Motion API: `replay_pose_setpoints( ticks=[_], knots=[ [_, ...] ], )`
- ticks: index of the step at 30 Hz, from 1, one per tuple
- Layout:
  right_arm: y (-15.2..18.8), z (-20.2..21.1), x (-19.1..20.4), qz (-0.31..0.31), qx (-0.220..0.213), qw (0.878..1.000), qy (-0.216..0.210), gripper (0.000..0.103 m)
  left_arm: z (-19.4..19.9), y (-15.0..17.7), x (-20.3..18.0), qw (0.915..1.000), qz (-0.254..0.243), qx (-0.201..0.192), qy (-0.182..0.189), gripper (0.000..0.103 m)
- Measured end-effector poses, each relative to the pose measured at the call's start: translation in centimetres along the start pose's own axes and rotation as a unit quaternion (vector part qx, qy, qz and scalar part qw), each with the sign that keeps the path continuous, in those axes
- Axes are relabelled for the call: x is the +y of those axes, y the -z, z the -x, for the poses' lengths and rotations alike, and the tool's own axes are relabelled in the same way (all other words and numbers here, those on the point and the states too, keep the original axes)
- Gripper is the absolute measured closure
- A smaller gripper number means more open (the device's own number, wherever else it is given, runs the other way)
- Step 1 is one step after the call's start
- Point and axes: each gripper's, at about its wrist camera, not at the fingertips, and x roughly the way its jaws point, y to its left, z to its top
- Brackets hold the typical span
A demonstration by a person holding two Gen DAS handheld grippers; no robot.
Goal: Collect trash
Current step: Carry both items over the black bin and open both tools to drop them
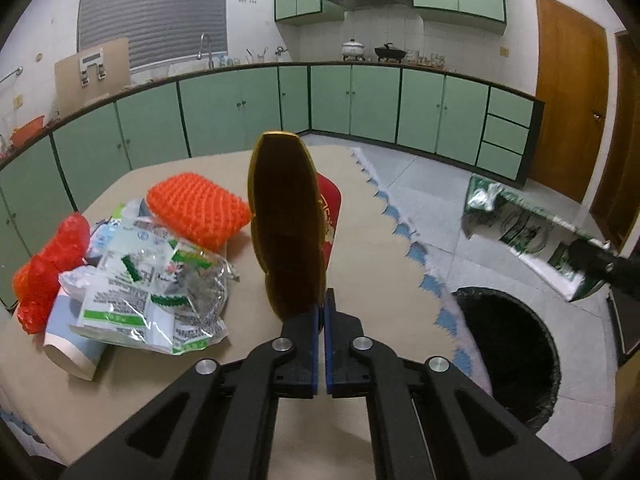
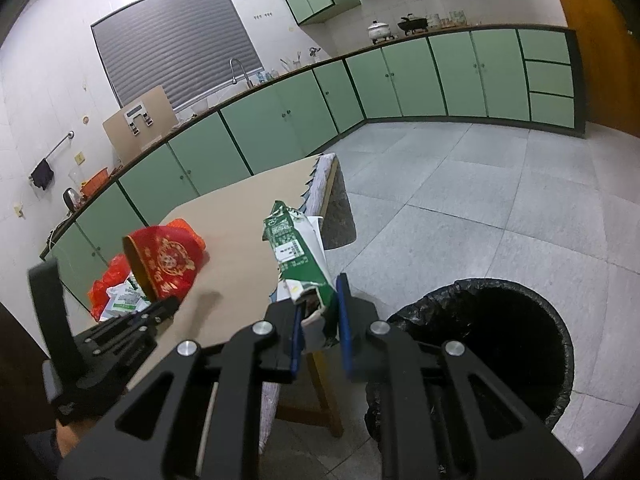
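Both claws hold trash beside the table

The left claw (image 1: 322,312) is clamped on the lower rim of a red paper bowl (image 1: 286,220), its long side standing upright above the table (image 1: 380,256); the right claw (image 2: 320,320) grips a flattened green carton (image 2: 298,256) pointing up and away, near the black-lined bin (image 2: 500,344), whose inside is too dark to read
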Motion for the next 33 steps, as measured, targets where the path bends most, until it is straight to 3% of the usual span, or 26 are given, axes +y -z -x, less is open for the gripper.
replay_pose_setpoints(
  ticks=[7,12,18,24,28,30,31,32,33],
  knots=[
    [0.2,2.3,-1.8,-0.011,-0.016,0.999,0.028,0.089,1.5,-1.3,-3.5,0.9990,-0.028,-0.010,0.035,0.101],
    [0.9,4.0,-6.2,-0.041,-0.019,0.996,0.076,0.089,1.4,-2.0,-7.8,0.9950,-0.062,-0.002,0.079,0.101],
    [3.4,3.7,-11.9,-0.096,0.009,0.987,0.127,0.089,-0.9,-1.5,-14.6,0.9831,-0.114,0.039,0.138,0.101],
    [5.1,2.0,-15.1,-0.146,0.054,0.976,0.152,0.089,-5.8,-0.2,-20.4,0.9670,-0.148,0.125,0.165,0.101],
    [6.3,1.5,-16.6,-0.187,0.075,0.965,0.167,0.081,-9.9,1.0,-22.9,0.9532,-0.163,0.191,0.168,0.099],
    [6.0,2.0,-16.8,-0.193,0.065,0.964,0.172,0.069,-10.8,1.5,-23.5,0.9492,-0.170,0.202,0.171,0.095],
    [5.9,2.2,-16.7,-0.191,0.063,0.964,0.173,0.066,-11.0,1.8,-23.7,0.9488,-0.176,0.202,0.167,0.082],
    [5.9,2.3,-16.7,-0.191,0.060,0.964,0.176,0.062,-11.0,2.0,-23.7,0.9496,-0.182,0.197,0.161,0.078],
    [5.6,2.3,-16.7,-0.193,0.058,0.964,0.176,0.062,-11.0,2.0,-23.8,0.9495,-0.185,0.196,0.161,0.078]
  ],
)
